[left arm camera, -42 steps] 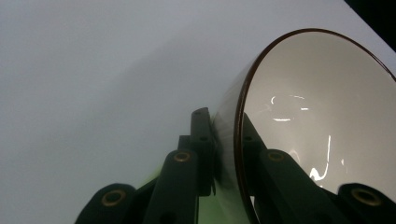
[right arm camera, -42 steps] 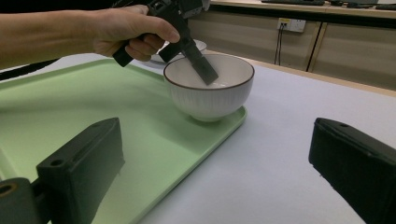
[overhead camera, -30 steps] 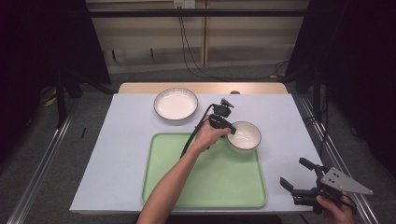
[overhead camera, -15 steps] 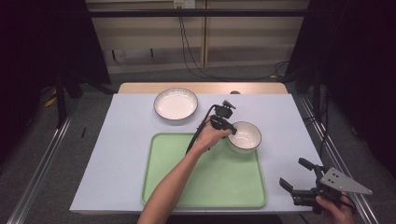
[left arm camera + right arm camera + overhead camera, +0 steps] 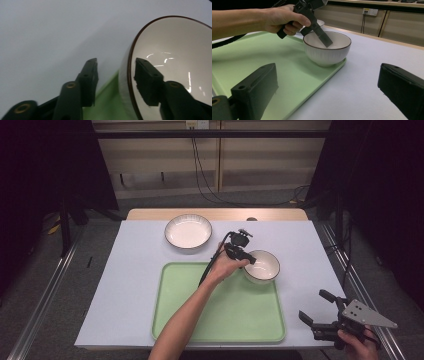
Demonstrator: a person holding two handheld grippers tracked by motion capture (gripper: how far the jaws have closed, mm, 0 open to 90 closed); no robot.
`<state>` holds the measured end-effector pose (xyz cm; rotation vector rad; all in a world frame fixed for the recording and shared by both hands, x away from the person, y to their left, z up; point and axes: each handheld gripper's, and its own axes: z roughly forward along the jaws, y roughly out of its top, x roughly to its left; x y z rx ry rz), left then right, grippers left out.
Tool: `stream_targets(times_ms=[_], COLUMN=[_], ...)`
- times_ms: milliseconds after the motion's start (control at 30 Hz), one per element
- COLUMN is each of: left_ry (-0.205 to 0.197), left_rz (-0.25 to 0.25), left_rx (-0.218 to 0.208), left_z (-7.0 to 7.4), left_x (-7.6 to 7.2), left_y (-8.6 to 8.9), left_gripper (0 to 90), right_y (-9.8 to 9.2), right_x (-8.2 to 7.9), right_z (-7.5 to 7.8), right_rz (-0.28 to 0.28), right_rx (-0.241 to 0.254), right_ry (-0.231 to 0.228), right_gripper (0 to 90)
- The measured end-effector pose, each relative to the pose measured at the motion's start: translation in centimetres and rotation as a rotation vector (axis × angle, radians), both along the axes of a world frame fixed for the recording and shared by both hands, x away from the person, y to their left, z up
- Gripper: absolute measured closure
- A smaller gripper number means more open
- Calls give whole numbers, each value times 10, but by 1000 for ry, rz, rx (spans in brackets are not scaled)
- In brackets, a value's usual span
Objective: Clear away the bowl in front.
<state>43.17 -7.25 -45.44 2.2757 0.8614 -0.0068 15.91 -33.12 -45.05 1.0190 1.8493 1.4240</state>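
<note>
Your work surface is a table under a smooth, matte, pale lavender-grey cover (image 5: 125, 285). On its near half lies a rectangular light green tray (image 5: 220, 320) with rounded corners and a low raised lip. Beyond the tray sits a shallow round white plate (image 5: 188, 232) with a fluted rim, well apart from your grippers.

The white ribbed bowl (image 5: 262, 266), glossy inside with a thin dark brown rim, rests on the tray's far right corner, slightly overhanging the lip.

Your left gripper (image 5: 240, 255) straddles the bowl's near-left wall: one black jaw stands inside the bowl, the other outside. The jaws have just been opening; the rim lies between them, and a clear gap shows at the outer pad, so nothing is clamped.

Your right gripper (image 5: 320, 312) hangs off the tray's near right corner, jaws spread wide with nothing between them.
</note>
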Motion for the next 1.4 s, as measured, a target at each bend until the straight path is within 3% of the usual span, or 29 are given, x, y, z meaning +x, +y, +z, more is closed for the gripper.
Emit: stream_targets(times_ms=[67, 200, 233, 300, 367, 400, 567, 733, 867, 933, 1133, 1400], left_ry=[-17, -43, -59, -51, -63, -69, -78, -116, -169, -174, -201, -217], left_rz=[-5, 40, 53, 40, 68, 56, 66, 93, 115, 124, 157, 216], left_rx=[-1, -20, -22, -30, -51, -48, -94, -151, -147, -171, -179, -222], left_z=[0, 5, 6, 6, 6, 6, 8, 14, 19, 20, 25, 38], left_x=[-1, -1, -2, -1, -2, -1, -3, -5, -11, -13, -19, -28], left_y=[0, 2, 3, 5, 7, 9, 20, 32, 42, 48, 65, 91], left_gripper=[460, 228, 210, 148, 55, 41, 46, 45, 30, 29, 30, 33], right_y=[0, -1, -1, -1, -1, -1, -1, -1, -1, -1, -1, -1], right_x=[0, 0, 0, 0, 0, 0, 0, 0, 0, 0, 0, 0], right_z=[0, 0, 0, 0, 0, 0, 1, 1, 1, 1, 1, 1], right_rz=[3, -1, 1, 4, 2, 1, 1, 1, -1, -1, -4, 1], right_rx=[0, 6, 9, 3, 8, 5, 4, 7, 5, 2, 5, 3], right_ry=[-4, -3, -4, -4, -4, -3, -6, -7, -7, -8, -7, -9], right_gripper=[25, 25, 25, 25, 25, 25, 25, 25, 25, 25, 26, 25])
